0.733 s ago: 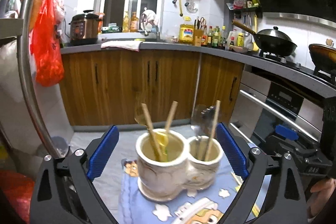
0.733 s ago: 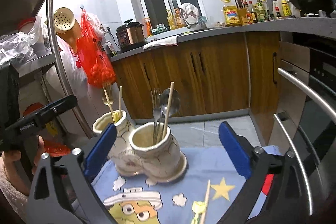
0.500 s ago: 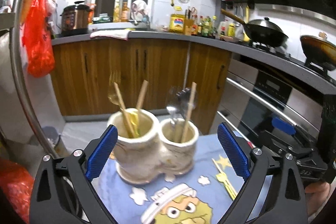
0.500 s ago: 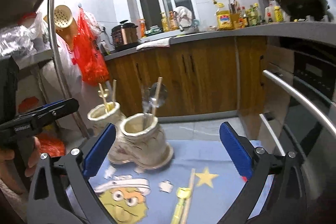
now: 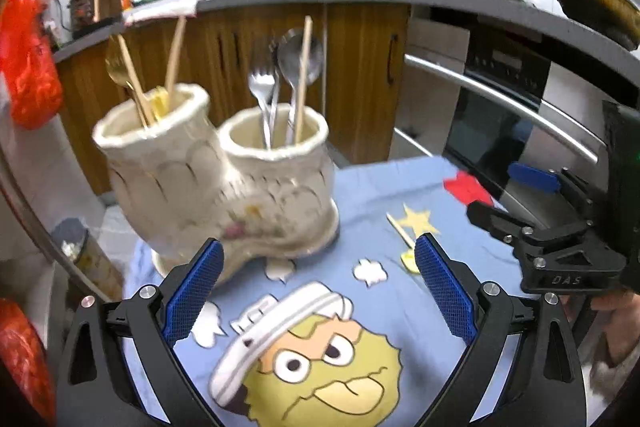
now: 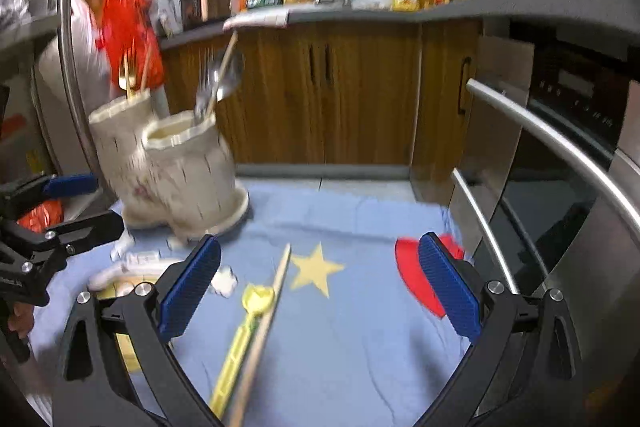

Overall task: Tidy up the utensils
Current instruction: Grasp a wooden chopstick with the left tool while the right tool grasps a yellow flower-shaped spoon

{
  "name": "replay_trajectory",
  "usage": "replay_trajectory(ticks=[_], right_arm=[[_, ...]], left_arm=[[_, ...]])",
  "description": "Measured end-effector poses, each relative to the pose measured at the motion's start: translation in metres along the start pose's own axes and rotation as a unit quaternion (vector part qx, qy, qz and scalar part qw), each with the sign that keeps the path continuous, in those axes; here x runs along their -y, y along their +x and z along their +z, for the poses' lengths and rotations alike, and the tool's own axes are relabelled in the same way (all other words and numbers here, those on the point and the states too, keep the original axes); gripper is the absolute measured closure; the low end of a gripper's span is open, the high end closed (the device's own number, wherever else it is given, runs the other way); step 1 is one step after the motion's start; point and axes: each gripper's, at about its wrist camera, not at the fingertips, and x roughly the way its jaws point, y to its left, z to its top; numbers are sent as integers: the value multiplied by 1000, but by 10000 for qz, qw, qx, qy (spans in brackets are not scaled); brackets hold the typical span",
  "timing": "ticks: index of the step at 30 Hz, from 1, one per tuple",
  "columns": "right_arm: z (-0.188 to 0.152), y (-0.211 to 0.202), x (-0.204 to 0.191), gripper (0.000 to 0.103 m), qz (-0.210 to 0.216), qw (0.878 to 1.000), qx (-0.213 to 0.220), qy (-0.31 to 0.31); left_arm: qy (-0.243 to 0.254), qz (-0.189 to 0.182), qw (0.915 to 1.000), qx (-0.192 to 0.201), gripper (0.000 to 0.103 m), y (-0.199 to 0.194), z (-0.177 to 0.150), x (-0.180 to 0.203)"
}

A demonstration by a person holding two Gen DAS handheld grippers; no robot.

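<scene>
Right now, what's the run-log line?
left hand-held gripper: open, empty | right hand-held gripper: open, empty | chopstick, yellow utensil: on cloth

left wrist view: sits low behind the left gripper (image 5: 316,287), looks forward and slightly down over the cloth (image 5: 400,195), close to the holder (image 5: 224,187) at left of centre; oven (image 5: 500,99) at right, counter (image 5: 320,1) behind. right wrist view: sits low behind the right gripper (image 6: 320,291), farther right, faces the same cabinets (image 6: 340,95); holder (image 6: 180,179) at far left, chopstick (image 6: 264,323) near. shared: holder, cloth, chopstick (image 5: 400,231), counter, oven (image 6: 560,131); each view catches the other gripper at its edge.
</scene>
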Motion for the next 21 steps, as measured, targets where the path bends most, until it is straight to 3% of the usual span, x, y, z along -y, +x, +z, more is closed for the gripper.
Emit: replay_trajectory(ticks=[3,9,11,14,17,21], right_arm=[[-8,12,1,8,196,9991,-382,-3],[-25,36,-6,49,614,9910,-1189,7],[-27,37,-10,69,746,9886,-1310,29],[-26,33,-19,81,877,9873,-1326,-6],[-28,31,-31,84,976,9852,-1407,-103],[-34,37,-45,86,804,9829,-1621,-347]], left_arm=[[23,-147,9997,-176,7,6,-6,1],[20,-229,9987,-458,8,17,-13,-2],[3,-241,9984,-508,8,19,-13,-3],[-12,-242,9983,-521,8,19,-14,-4],[-47,-282,9981,-538,8,19,-14,-6],[-49,-306,9980,-549,8,18,-14,-6]])
